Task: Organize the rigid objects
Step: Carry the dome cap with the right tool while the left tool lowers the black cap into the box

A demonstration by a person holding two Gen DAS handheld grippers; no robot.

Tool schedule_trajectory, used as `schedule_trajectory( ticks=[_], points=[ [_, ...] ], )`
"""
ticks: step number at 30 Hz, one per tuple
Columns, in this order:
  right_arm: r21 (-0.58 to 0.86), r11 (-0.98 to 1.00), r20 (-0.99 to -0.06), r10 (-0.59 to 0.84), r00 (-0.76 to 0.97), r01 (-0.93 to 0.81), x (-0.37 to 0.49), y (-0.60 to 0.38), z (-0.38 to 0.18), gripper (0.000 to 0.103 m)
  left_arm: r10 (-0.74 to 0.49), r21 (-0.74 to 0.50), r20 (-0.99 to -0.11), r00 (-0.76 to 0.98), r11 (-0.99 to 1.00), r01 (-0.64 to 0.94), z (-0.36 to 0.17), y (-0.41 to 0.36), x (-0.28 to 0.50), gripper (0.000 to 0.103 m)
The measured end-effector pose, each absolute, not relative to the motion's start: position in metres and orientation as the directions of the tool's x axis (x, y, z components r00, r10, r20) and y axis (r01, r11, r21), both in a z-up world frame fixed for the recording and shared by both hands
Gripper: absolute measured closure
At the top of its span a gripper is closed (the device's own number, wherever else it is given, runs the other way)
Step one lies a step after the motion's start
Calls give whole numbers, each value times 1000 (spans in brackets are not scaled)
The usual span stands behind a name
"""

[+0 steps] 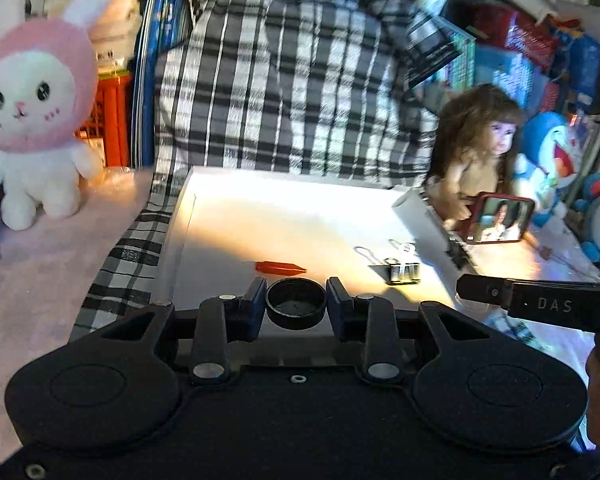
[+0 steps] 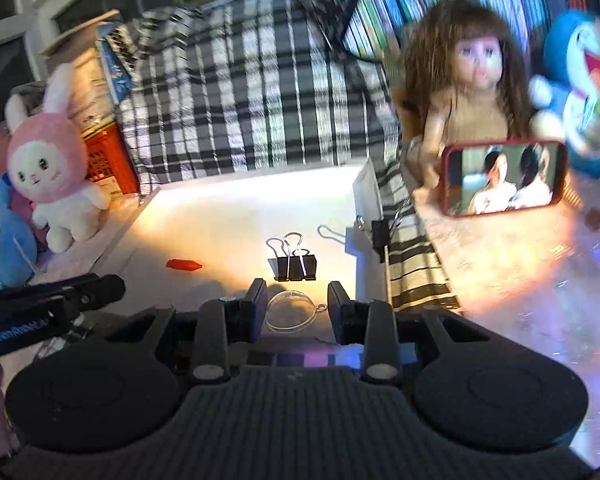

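Observation:
A white box [image 1: 284, 178] lies lit in front of me. In it lie a small red piece [image 1: 280, 267], also in the right wrist view [image 2: 184, 265], and a black binder clip [image 1: 403, 271], also in the right wrist view [image 2: 296, 266]. My left gripper [image 1: 296, 304] is shut on a black round cap [image 1: 296, 307] just above the box's near edge. My right gripper [image 2: 298, 306] is open, its fingers either side of a clear plastic dome [image 2: 291, 312] with a small ring, without touching it. The right gripper [image 1: 539, 304] shows at the right of the left wrist view.
A plaid cloth [image 1: 284, 92] is piled behind the box. A pink rabbit plush [image 1: 36, 108] stands at the left. A doll [image 2: 475, 80] with a red-cased phone [image 2: 505, 178] and a blue plush [image 2: 579, 76] stand at the right. Another binder clip [image 2: 379, 234] grips the box's right wall.

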State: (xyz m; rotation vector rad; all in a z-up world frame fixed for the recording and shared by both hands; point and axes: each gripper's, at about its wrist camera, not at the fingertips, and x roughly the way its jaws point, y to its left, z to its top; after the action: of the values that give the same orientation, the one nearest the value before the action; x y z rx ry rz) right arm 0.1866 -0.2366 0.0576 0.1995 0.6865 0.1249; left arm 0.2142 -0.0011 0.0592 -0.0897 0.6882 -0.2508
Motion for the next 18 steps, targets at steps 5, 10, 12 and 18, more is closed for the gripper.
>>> schedule_trajectory(
  ticks=[5, 10, 12, 18],
  points=[
    [205, 978, -663, 168, 729, -39, 214, -229, 43, 65, -248, -179, -672, 698, 969, 171, 37, -3, 242, 72],
    [207, 978, -687, 175, 705, -41, 230, -223, 31, 65, -233, -170, -697, 678, 972, 160, 21, -7, 259, 72],
    [210, 977, -690, 177, 702, -39, 235, -221, 28, 65, -227, -164, -701, 676, 974, 158, 17, -9, 265, 72],
    [203, 979, -687, 164, 708, -29, 247, -219, 22, 65, -214, -154, -704, 677, 977, 148, 10, -9, 278, 72]
  ],
)
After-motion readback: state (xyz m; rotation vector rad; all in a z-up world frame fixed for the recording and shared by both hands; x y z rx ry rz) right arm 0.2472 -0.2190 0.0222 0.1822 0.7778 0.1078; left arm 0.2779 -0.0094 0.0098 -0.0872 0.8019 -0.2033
